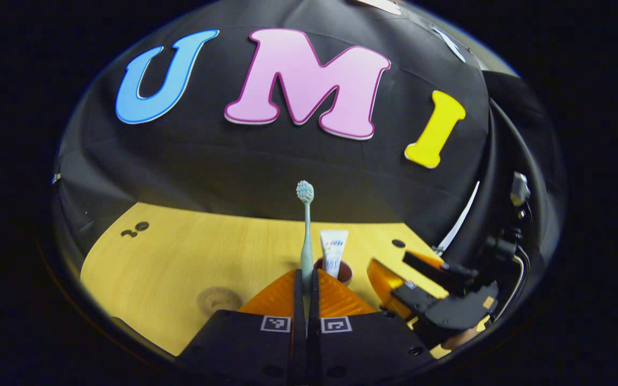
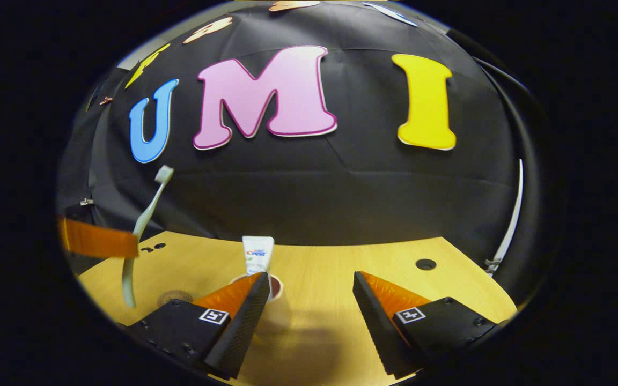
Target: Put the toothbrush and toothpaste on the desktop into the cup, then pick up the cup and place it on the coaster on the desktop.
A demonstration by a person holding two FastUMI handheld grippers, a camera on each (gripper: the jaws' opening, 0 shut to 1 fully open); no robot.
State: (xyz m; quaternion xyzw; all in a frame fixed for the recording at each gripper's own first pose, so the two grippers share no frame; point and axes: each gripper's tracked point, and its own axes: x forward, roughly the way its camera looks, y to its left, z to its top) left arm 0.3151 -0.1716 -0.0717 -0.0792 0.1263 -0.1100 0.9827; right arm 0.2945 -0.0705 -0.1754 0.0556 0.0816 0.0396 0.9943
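Standing upright between left gripper [image 1: 306, 284] fingers: toothbrush [image 1: 306, 225], near cup [image 1: 336, 268].

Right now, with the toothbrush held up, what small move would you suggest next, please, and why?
Probably lower the left gripper toward the cup: it is shut on the toothbrush, held upright above the desktop, and only the toothpaste stands in the cup.

cup [image 1: 344, 269] mostly hidden behind left tool's fingers, toothbrush [image 1: 306, 230] handle end hidden between them
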